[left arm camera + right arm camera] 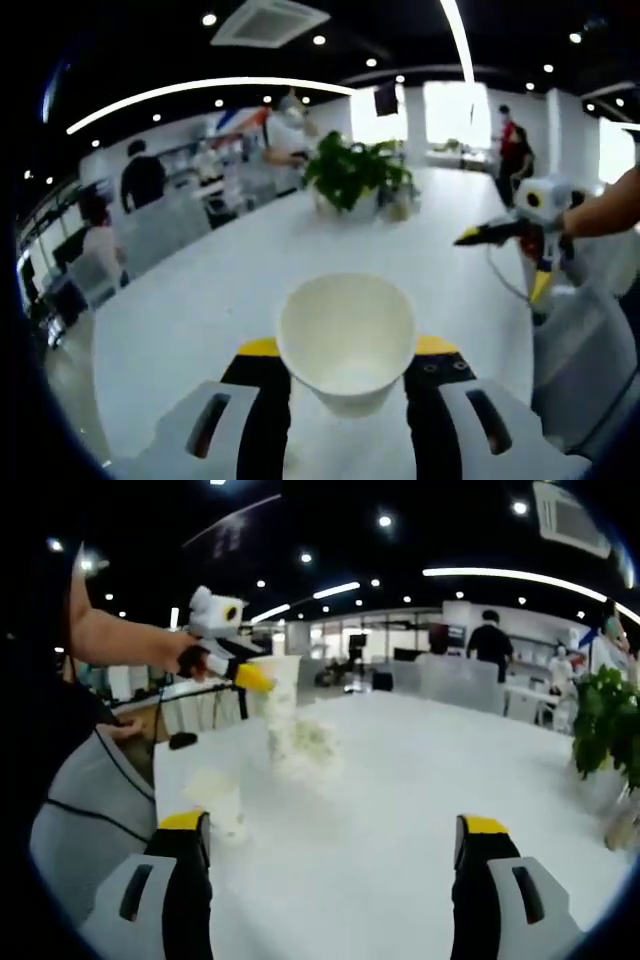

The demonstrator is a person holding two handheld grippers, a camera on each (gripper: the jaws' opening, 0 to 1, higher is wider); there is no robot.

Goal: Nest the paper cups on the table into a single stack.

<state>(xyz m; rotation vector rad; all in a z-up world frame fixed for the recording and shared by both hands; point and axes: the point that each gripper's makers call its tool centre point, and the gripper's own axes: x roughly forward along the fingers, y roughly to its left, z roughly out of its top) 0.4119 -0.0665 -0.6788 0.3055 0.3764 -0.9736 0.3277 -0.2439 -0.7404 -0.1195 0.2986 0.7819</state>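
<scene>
White paper cup (pixel 346 343) sits gripped in the left gripper (pixel 346 368), raised above the table (pixel 200 300). Right gripper (pixel 335 852) gapes empty. Blurred cups (pixel 300 742) remain there, so nesting seems unfinished.

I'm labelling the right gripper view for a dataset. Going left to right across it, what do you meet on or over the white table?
Small white paper cup standing on the table → blurred stack of white paper cups, with the left gripper holding a cup above it → green leafy potted plant at the right edge.
</scene>
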